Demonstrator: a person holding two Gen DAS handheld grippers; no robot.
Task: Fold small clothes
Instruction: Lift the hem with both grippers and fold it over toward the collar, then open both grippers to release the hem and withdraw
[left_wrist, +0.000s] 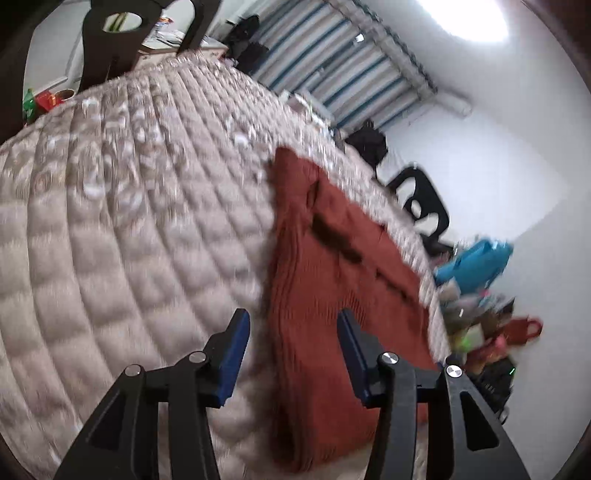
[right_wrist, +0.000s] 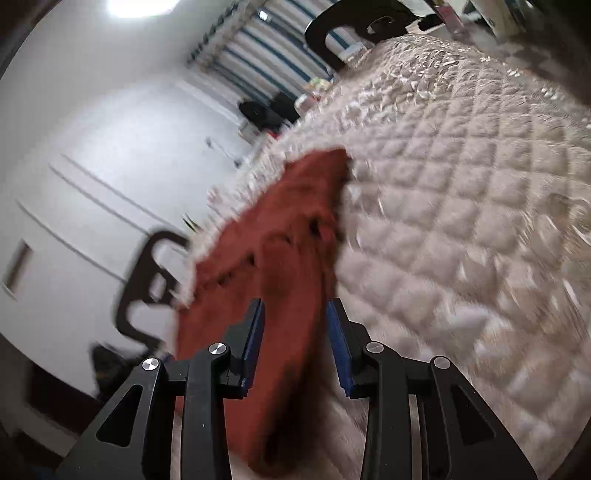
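Observation:
A rust-red knitted garment (left_wrist: 332, 280) lies folded on the beige quilted cover (left_wrist: 129, 221), along its edge. My left gripper (left_wrist: 293, 343) is open, just above the garment's near left edge, with nothing between its blue pads. In the right wrist view the same garment (right_wrist: 288, 258) runs along the edge of the quilted cover (right_wrist: 461, 203). My right gripper (right_wrist: 295, 332) is open, with the garment's near end lying between and below its fingers, not pinched. Both views are motion-blurred.
A black chair (left_wrist: 421, 206) stands beyond the cover's edge, near a blue bag (left_wrist: 476, 262) and a red bag (left_wrist: 517, 328) on the floor. Another black chair back (left_wrist: 122, 40) rises at the far side. Black chairs (right_wrist: 147, 288) show by the white wall.

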